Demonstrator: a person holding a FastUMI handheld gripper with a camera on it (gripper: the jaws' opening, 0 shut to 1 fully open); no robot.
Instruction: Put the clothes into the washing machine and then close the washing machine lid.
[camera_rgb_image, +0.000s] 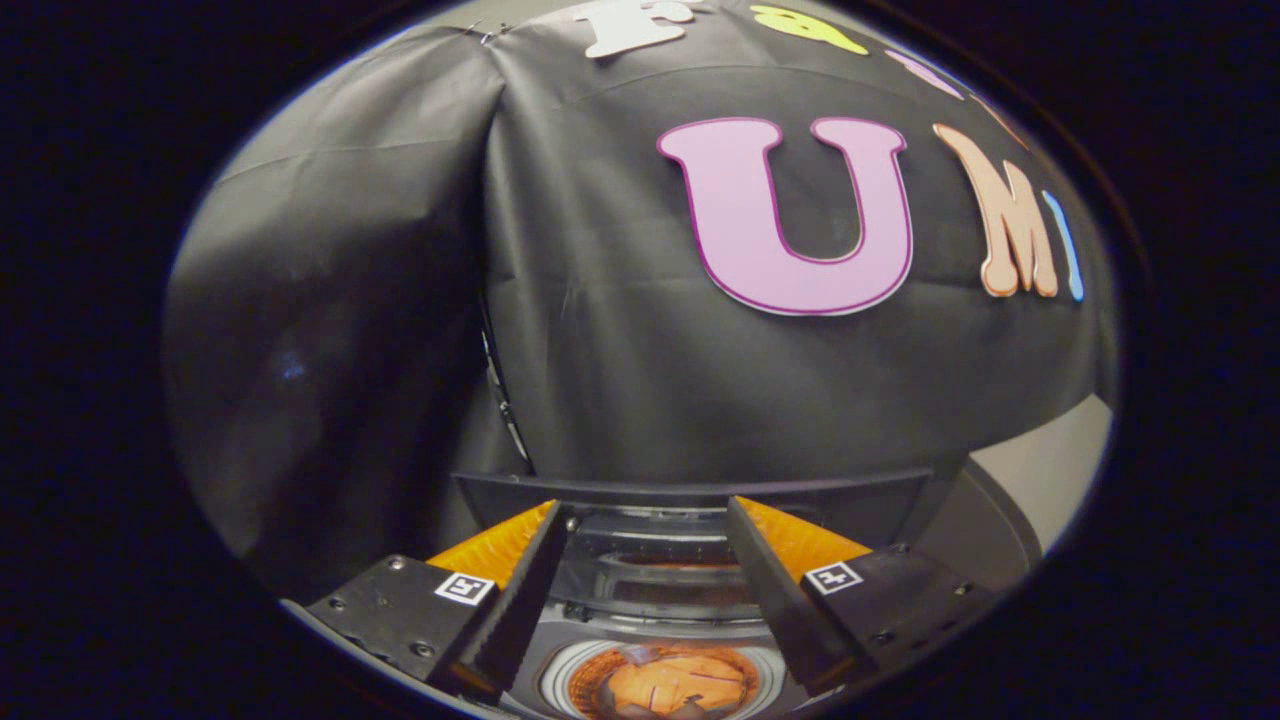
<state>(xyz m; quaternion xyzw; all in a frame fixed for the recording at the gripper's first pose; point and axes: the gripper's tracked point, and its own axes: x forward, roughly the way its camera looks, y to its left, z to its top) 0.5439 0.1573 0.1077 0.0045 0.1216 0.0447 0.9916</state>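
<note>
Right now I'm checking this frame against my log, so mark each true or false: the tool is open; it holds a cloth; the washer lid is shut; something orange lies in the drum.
1. The tool is open: true, nothing between its fingers.
2. It holds a cloth: false, it holds nothing.
3. The washing machine lid is shut: false, it stands raised beyond the fingers.
4. Something orange lies in the drum: true, the orange clothes lie inside.
</note>
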